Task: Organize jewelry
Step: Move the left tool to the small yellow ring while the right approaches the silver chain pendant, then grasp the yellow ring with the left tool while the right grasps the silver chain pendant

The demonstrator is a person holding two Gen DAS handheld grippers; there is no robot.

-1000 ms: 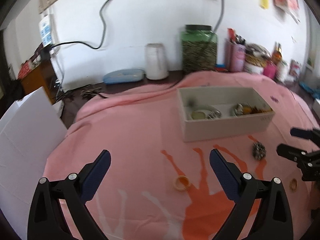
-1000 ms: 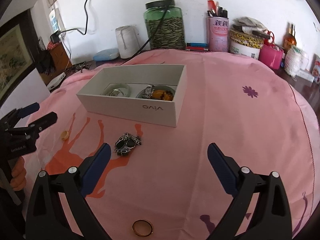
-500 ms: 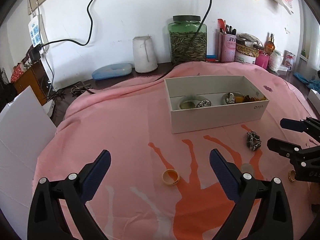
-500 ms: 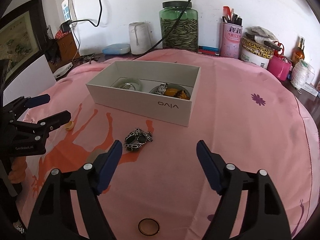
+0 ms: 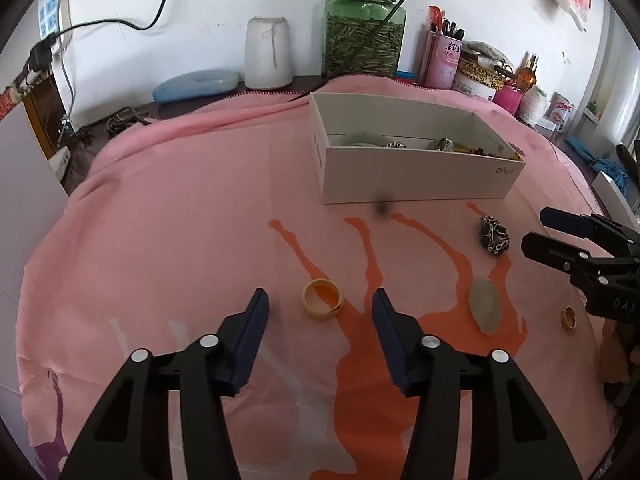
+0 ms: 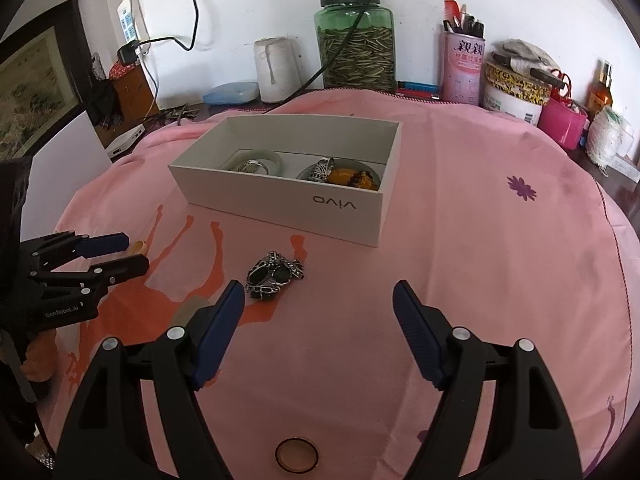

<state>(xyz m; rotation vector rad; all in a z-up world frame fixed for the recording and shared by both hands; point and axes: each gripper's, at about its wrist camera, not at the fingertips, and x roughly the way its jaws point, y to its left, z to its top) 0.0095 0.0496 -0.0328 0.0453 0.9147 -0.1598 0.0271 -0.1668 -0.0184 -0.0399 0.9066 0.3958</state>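
Note:
A white Vivo box on the pink cloth holds a pale bangle and several other pieces. A yellow ring lies just ahead of my left gripper, between its open fingers. A black-and-silver chain piece lies ahead of my open right gripper, near its left finger. A pale jade pendant and a small gold ring lie loose on the cloth. Both grippers are empty.
At the back stand a green glass jar, a white cup, a pink pen holder, tins and a pink basket. A white board stands at the left. Cables hang on the wall.
My left gripper has moved forward and down over the yellow ring and its jaws have narrowed. My right gripper has moved closer to the chain piece, jaws a little narrower.

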